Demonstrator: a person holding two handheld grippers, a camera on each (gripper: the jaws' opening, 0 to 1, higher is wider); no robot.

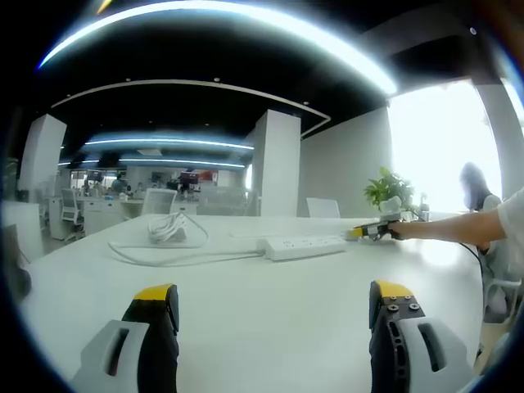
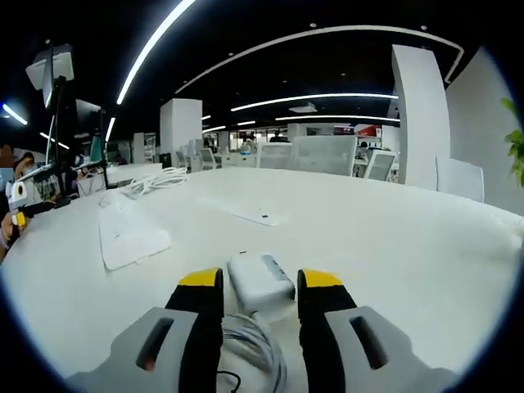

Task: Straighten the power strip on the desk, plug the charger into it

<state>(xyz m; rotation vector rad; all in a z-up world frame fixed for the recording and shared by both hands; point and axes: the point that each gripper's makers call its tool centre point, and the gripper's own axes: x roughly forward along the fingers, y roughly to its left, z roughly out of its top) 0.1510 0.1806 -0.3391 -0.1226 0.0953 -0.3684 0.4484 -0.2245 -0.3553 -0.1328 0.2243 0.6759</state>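
Hiding under jaws: charger (image 2: 260,280) cable end.

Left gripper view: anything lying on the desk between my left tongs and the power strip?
No. In the left gripper view, bare white desk runs from the left tongs to the power strip.

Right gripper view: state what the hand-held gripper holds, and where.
The right hand-held gripper brackets the white rectangular charger at its near end; contact cannot be confirmed.
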